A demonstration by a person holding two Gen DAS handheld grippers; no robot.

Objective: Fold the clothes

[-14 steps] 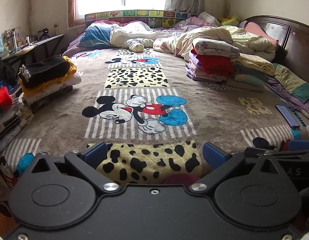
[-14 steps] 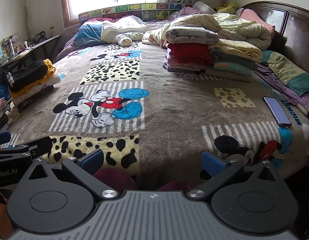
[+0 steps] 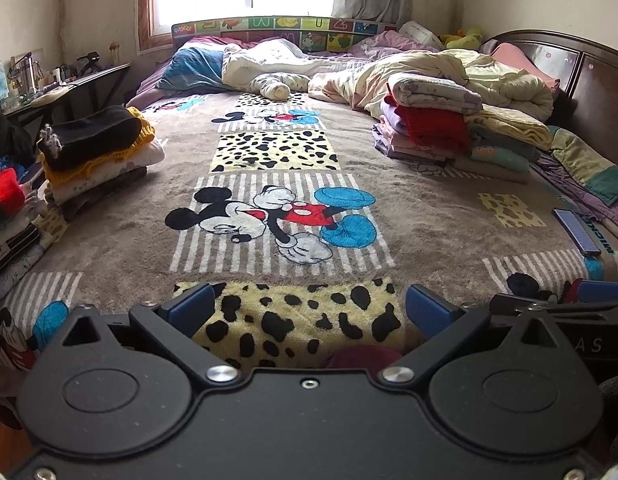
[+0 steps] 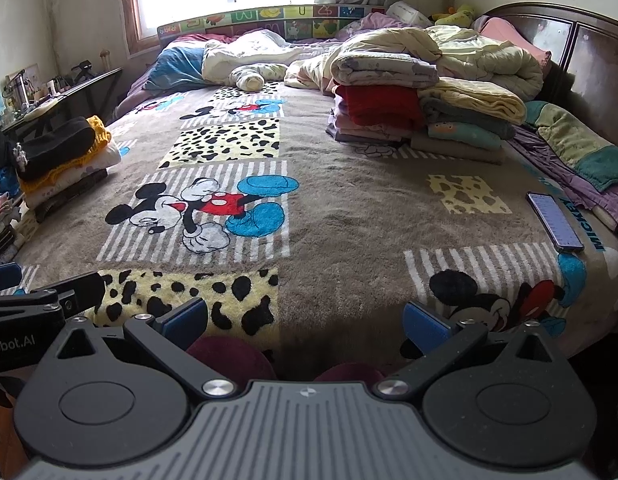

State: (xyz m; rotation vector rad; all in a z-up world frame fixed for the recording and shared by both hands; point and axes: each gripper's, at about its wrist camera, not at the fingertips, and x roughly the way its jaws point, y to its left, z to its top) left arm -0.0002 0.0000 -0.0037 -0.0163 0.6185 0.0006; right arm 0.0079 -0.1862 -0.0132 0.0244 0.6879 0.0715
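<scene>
Both grippers hover side by side at the near edge of a bed covered by a brown Mickey Mouse blanket [image 3: 421,208]. My left gripper [image 3: 307,310] is open and empty above a yellow spotted patch. My right gripper [image 4: 305,320] is open and empty over the blanket's front edge. A stack of folded clothes [image 3: 93,148] lies at the left edge of the bed; it also shows in the right wrist view [image 4: 61,156]. Another folded stack with a red garment [image 3: 433,124] lies at the far right, also in the right wrist view [image 4: 385,104].
A phone [image 4: 553,222] lies on the blanket at the right. Crumpled quilts [image 3: 469,72] and pillows [image 3: 193,68] fill the far end by the window. A dark desk [image 3: 69,88] stands at the left. A wooden headboard [image 4: 581,48] runs along the right.
</scene>
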